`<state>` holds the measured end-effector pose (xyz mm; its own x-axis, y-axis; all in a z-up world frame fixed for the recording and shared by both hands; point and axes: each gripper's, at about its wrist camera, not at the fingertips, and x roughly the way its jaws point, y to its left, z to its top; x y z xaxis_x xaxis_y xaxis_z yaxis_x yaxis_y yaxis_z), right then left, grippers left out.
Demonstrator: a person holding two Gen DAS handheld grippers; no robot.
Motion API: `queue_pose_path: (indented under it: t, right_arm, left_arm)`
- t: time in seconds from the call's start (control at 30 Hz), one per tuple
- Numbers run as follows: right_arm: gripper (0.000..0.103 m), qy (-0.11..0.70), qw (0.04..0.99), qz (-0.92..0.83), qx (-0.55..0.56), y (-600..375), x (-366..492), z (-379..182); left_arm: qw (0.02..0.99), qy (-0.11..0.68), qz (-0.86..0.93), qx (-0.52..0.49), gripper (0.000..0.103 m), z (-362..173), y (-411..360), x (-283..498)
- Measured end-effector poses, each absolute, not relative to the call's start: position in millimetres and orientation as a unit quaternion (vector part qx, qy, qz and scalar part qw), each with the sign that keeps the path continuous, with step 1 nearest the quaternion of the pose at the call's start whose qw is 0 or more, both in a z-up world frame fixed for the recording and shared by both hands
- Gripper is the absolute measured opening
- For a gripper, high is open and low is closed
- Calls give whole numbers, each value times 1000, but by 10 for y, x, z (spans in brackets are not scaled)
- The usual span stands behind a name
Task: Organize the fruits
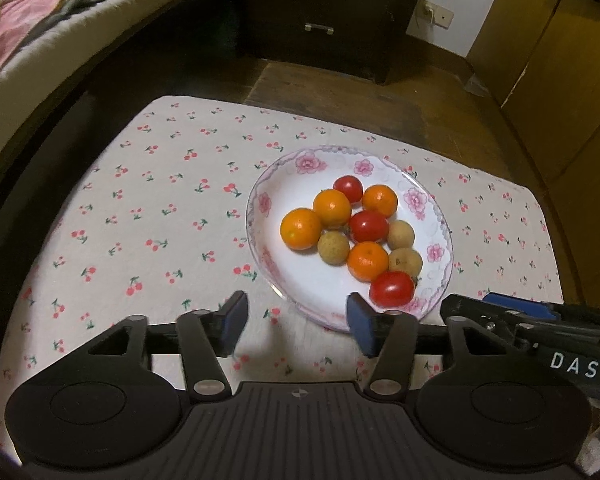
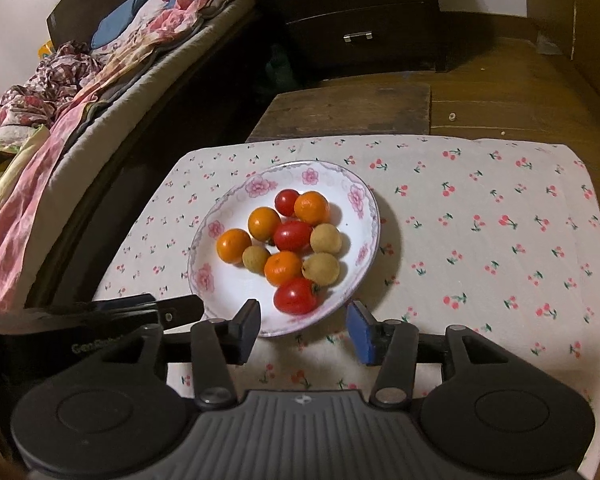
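Note:
A white plate with pink flowers sits on the cherry-print tablecloth. It holds several small oranges, three red tomatoes and three tan longans, all mixed. My left gripper is open and empty, just short of the plate's near-left rim. My right gripper is open and empty at the plate's near rim, close to the nearest tomato.
A bed with rumpled bedding lies to the left. A dark drawer chest stands behind the table. A low wooden stool is beyond the far table edge. Cardboard boxes stand at the right.

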<state>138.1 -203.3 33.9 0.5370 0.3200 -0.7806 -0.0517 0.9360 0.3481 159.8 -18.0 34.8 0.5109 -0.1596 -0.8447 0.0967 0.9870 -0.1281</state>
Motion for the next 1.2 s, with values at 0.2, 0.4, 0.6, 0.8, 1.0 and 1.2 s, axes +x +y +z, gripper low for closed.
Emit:
queue_pose_path:
  t: [0.2,0.4,0.6,0.8,1.0,1.2]
  right_arm:
    - [49,471,864,98,147,-2061,1188,342]
    - [51,466,867,90,152,-2108,971,383]
    - [51,468,867,87,147,-2072,787,395]
    - [52,469,868,84,142,-2041,632,395]
    - [55,460,870,89,151,-2047,482,458]
    - [55,445,879,88,144,-2016,310,547]
  left_arm:
    - [871,486,-72,-26,77,334,-183,1401]
    - [876,477,-62,-24,84,363,-144,1241]
    - [887,460,-50,-8,86,388,-150,1061]
    - [894,446,-43,8,87,376,-142,877]
    - [923,382,-21,26,95,600,-111,628]
    - [934,354,-41,-6,103,688,-39,434]
